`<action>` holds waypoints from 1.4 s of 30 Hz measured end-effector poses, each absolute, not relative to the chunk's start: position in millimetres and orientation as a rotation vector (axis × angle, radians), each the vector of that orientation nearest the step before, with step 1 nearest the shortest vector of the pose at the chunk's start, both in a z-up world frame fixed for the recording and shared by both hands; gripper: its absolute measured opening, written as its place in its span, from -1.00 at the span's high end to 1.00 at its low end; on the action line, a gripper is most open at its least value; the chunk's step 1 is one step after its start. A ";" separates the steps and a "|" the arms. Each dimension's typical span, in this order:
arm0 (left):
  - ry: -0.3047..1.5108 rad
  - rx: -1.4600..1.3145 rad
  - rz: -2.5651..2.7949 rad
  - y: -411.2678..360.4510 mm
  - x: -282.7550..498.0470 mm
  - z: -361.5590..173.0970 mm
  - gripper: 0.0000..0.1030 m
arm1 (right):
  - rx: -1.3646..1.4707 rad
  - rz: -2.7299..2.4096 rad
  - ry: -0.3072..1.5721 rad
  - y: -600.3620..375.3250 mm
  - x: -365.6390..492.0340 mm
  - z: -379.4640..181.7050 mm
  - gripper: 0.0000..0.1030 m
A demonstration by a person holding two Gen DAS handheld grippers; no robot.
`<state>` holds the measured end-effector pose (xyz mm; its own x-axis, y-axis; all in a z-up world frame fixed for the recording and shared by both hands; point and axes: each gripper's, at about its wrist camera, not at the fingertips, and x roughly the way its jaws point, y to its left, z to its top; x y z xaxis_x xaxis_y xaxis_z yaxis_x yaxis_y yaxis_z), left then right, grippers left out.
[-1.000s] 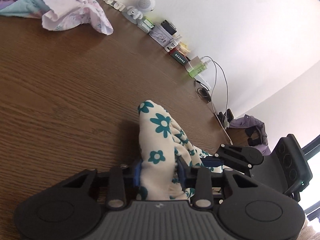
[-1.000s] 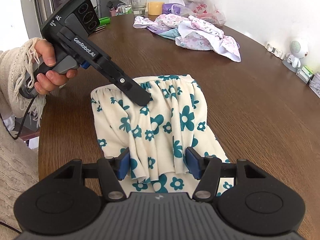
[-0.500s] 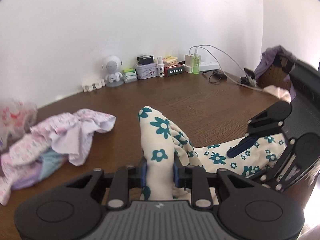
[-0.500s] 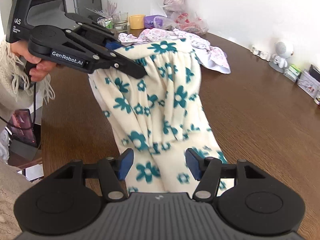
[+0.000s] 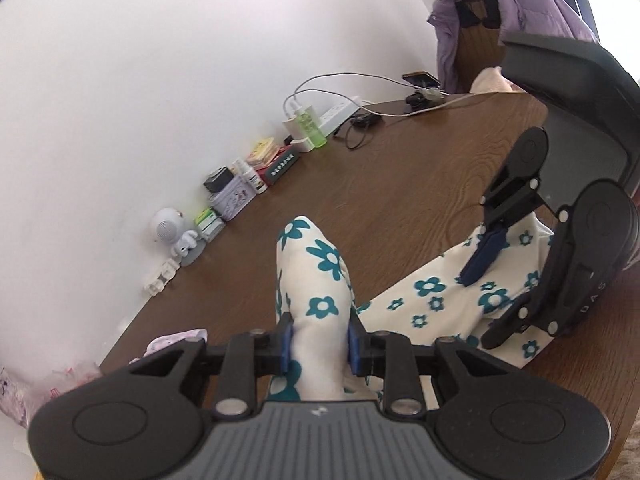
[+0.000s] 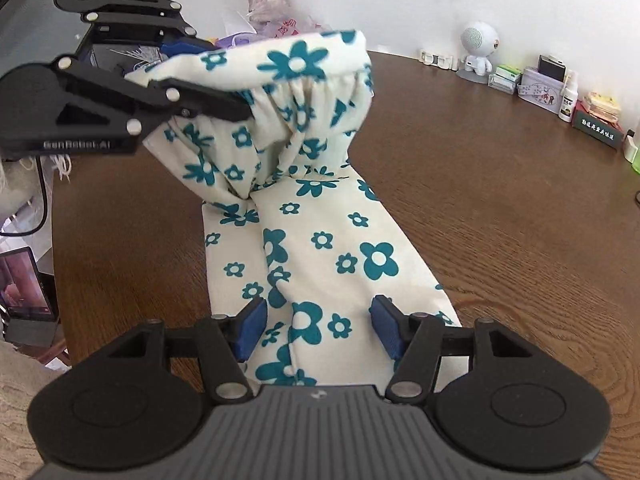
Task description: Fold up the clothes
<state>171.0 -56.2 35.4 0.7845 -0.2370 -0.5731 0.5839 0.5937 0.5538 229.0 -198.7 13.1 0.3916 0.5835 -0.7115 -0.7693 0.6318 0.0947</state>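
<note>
A cream garment with teal flowers (image 6: pixel 320 248) lies along the brown table (image 6: pixel 500 200). My left gripper (image 5: pixel 319 340) is shut on its gathered waistband end (image 5: pixel 316 276) and holds that end lifted above the table, curled back over the rest; it shows at upper left in the right wrist view (image 6: pixel 208 76). My right gripper (image 6: pixel 318 326) is open, its blue pads either side of the flat near end of the garment, low over it. It also shows at right in the left wrist view (image 5: pixel 504 280).
Along the wall stand a white toy robot (image 6: pixel 478 50), small boxes and bottles (image 6: pixel 552 84), a green bottle (image 5: pixel 310 126) and a power strip with cables (image 5: pixel 340 114). A chair with a purple jacket (image 5: pixel 480 20) stands at the table end. Pink clothes (image 5: pixel 172 344) lie far left.
My left gripper has raised the waistband end higher and carried it toward the right gripper, folding the garment over. The right gripper stayed open over the near end.
</note>
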 end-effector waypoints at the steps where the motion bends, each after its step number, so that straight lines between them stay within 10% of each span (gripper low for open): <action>1: 0.479 0.814 -0.504 -63.3 168.1 28.1 0.51 | -0.256 0.878 0.777 -200.4 227.6 14.0 -0.14; 12: 0.475 0.973 -0.515 -109.0 146.6 -36.7 0.35 | -0.238 0.893 0.724 -221.0 201.4 24.6 -0.14; 23: 0.546 0.492 -0.648 -50.8 140.9 34.9 -0.07 | -0.184 0.846 0.708 -237.7 211.1 43.1 -0.15; 32: 0.638 0.259 -0.552 14.2 201.4 42.9 0.37 | -0.263 0.932 0.645 -184.0 230.6 65.9 -0.17; 42: 0.683 0.285 -0.627 11.5 211.9 1.1 0.36 | -0.325 0.902 0.757 -160.8 245.4 25.8 -0.23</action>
